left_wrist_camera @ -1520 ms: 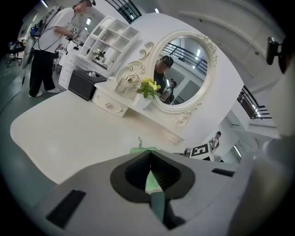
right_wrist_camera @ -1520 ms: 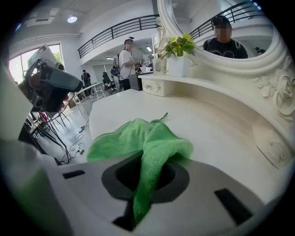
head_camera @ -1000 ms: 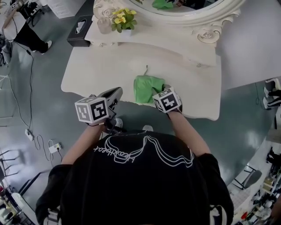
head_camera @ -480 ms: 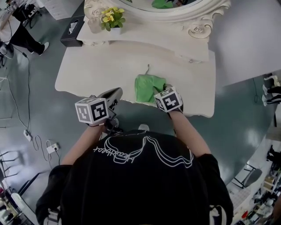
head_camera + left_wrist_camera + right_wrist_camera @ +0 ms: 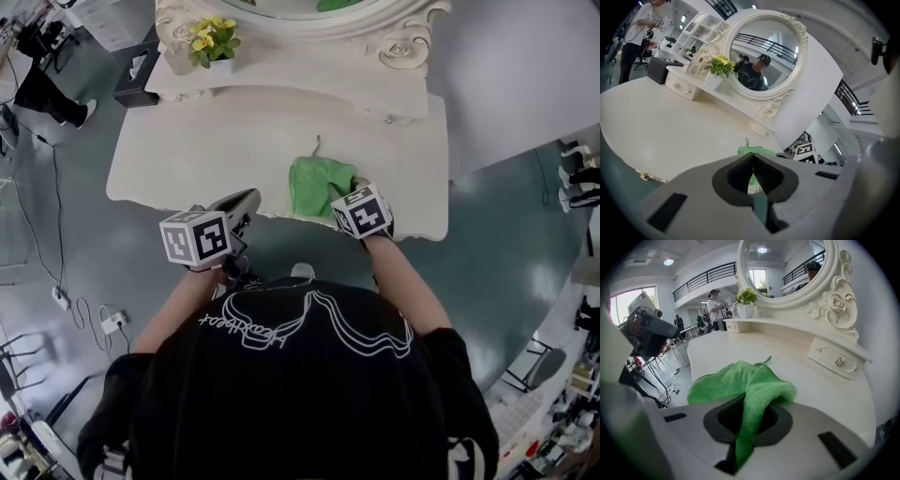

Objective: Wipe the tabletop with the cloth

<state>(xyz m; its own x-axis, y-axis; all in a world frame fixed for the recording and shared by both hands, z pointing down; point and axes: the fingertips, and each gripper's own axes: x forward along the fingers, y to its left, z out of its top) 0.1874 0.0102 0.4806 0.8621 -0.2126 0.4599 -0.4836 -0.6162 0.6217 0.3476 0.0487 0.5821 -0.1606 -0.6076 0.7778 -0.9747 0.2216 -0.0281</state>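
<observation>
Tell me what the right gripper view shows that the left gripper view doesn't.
Only the right gripper view: a fold of the green cloth clamped between the shut jaws of the right gripper. Only the left gripper view: the left gripper with its jaws shut on nothing, and a black box at the far left. Both: the cloth lying on the white tabletop, the oval mirror and the yellow flowers.
</observation>
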